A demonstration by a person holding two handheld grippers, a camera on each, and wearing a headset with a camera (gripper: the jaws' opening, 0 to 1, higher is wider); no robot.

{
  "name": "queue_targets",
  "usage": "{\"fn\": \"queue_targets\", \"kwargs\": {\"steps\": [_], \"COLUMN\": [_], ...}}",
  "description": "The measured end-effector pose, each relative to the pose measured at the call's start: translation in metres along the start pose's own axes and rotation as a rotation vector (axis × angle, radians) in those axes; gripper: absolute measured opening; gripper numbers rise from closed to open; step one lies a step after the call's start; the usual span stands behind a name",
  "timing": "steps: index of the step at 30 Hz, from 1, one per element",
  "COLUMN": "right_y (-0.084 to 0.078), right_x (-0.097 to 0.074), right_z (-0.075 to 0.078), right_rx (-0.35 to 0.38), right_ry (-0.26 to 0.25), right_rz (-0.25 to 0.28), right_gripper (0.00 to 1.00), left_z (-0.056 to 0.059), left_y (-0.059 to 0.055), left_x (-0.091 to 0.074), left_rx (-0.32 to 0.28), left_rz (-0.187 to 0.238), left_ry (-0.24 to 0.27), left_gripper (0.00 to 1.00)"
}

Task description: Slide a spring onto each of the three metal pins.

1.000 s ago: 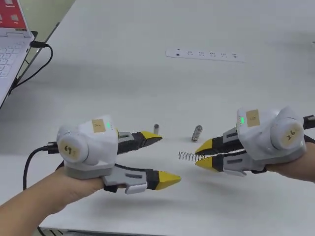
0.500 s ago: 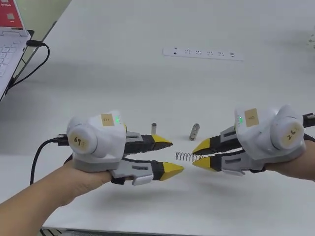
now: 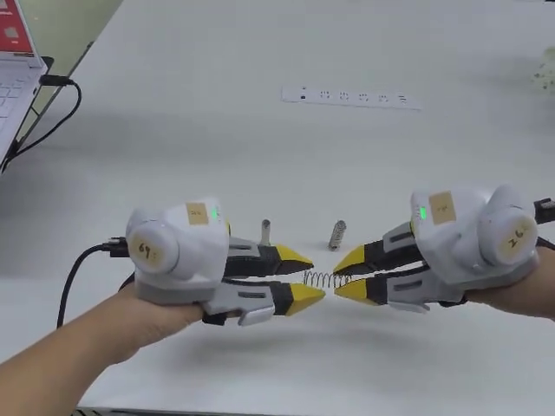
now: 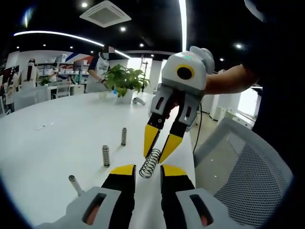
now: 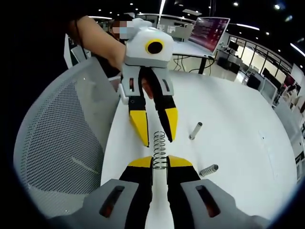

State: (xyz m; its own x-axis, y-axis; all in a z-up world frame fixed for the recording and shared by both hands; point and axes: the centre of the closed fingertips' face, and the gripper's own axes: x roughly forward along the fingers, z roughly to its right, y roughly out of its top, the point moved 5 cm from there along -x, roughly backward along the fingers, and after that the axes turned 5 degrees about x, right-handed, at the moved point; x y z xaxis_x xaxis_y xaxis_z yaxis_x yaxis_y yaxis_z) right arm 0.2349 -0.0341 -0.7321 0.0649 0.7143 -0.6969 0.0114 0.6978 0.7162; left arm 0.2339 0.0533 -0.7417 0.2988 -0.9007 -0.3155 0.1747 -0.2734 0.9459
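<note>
In the head view the right hand-held gripper [image 3: 349,275] has its yellow-tipped jaws pinched narrow on one end of a thin coiled steel-wire spring [image 3: 319,278], held roughly level above the white tabletop [image 3: 217,147]. The left hand-held gripper [image 3: 303,277] has its jaws moderately apart astride the spring's free end, not visibly pressing it. Just beyond stand a bare short metal pin [image 3: 265,230] and a second metal pin sleeved in a spring [image 3: 336,234]. A long white power strip [image 3: 351,97] lies well behind and a black cable [image 3: 52,113] trails at far left, neither in the way. In the left gripper view the spring's near coil sits between this gripper's own parted tips, the bare pin stands at lower left, and a third, farther pin [image 4: 124,136] looks sleeved too. In the right gripper view the spring rises from this gripper's own closed tips toward the other's open ones, with the bare pin off to the right and a white mesh chair [image 5: 62,138] below the tabletop edge. The spring looks light and soft sideways, likely to bow or flick away if squeezed hard. It is best taken across the coils near one end, leaving the other end's bore clear for the bare pin. The sleeved pin nearby and the bulky jaw tips are the likeliest things to crowd that approach
</note>
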Motion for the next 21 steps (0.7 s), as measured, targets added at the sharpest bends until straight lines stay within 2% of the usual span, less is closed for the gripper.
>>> {"fn": "queue_targets", "kwargs": {"steps": [13, 21], "right_y": [0.0045, 0.0039], "right_x": [-0.0018, -0.0040], "right_z": [-0.0013, -0.0024], "right_rx": [-0.003, -0.001], "right_ry": [0.012, 0.015], "right_rz": [0.018, 0.021], "right_gripper": [0.08, 0.08], "left_z": [0.0014, 0.0037], "left_y": [0.0004, 0.0022], "left_x": [0.0010, 0.0016], "left_rx": [0.004, 0.017], "left_rz": [-0.001, -0.002], "left_ry": [-0.014, -0.024], "left_gripper": [0.06, 0.05]}}
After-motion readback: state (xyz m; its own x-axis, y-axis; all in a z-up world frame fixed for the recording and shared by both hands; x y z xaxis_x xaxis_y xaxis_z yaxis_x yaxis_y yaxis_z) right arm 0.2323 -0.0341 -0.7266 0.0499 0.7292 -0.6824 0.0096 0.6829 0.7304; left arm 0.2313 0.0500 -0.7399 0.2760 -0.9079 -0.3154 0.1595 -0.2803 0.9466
